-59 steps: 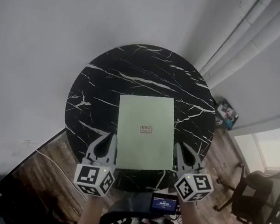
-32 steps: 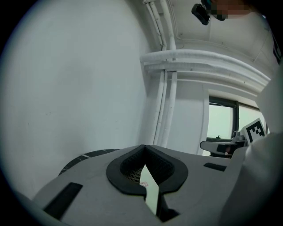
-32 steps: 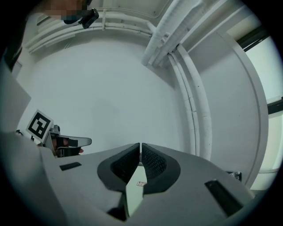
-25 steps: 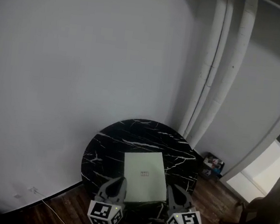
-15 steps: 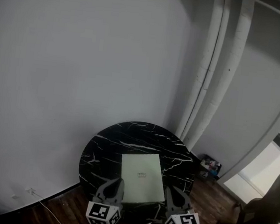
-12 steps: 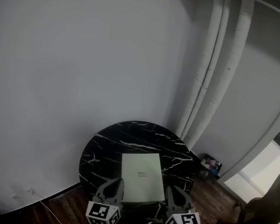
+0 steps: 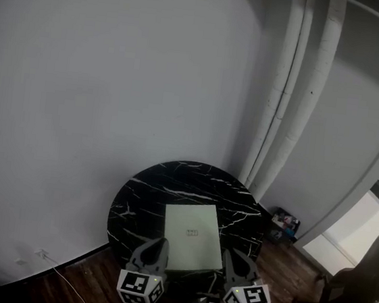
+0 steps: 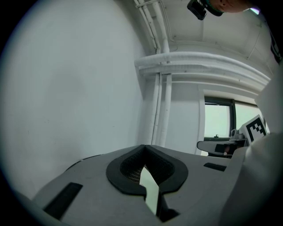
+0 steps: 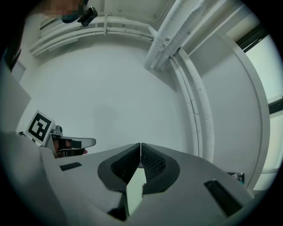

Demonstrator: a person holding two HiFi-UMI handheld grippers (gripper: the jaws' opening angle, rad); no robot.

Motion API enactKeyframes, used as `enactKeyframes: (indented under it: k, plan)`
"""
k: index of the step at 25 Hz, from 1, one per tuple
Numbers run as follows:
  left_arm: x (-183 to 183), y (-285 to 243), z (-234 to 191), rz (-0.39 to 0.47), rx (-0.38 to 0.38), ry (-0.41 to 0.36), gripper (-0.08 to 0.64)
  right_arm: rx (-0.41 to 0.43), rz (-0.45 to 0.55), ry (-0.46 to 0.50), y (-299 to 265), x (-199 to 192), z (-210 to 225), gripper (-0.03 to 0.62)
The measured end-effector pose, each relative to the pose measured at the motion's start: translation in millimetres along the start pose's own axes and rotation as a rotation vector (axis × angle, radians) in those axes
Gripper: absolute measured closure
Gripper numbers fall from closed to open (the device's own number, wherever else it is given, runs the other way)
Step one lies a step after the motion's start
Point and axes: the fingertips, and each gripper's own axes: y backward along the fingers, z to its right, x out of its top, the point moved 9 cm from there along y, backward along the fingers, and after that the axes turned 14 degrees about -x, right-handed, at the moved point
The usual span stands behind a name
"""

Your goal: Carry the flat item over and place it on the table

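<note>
A pale green flat item (image 7: 193, 235) lies over the round black marble table (image 7: 144, 200), its near edge past the table's rim. My left gripper (image 7: 157, 248) is shut on the item's near left corner and my right gripper (image 7: 231, 255) on its near right corner. In the left gripper view the left gripper (image 8: 143, 148) has its jaws closed, with the item's pale edge (image 8: 149, 187) pinched between the pads. The right gripper view shows the same: the right gripper (image 9: 140, 146) is shut on the sheet's edge (image 9: 135, 189). Whether the item rests on the tabletop I cannot tell.
A white wall stands behind the table, with white pipes (image 7: 286, 104) running up the corner at right. A small box of things (image 7: 285, 225) sits on the wood floor beside the table, and a dark office chair (image 7: 357, 289) stands at far right. A cable (image 7: 60, 274) trails at left.
Since the oldest frame the head view has tipped up, so the table looks smaller and lower. Over the last second the grippers and the item have hardly moved.
</note>
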Motion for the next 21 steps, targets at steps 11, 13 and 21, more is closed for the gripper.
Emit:
enactKeyframes:
  k: [11, 13, 21]
  plan:
    - [4, 2, 5, 0.022, -0.002, 0.028, 0.548, -0.003, -0.007, 0.007, 6, -3, 4, 0.572]
    - [4, 3, 4, 0.021, 0.004, 0.024, 0.548, 0.003, -0.005, 0.011, 3, -1, 2, 0.572]
    - [12, -2, 5, 0.037, 0.009, 0.019, 0.548, 0.025, 0.009, 0.036, -1, 6, 2, 0.572]
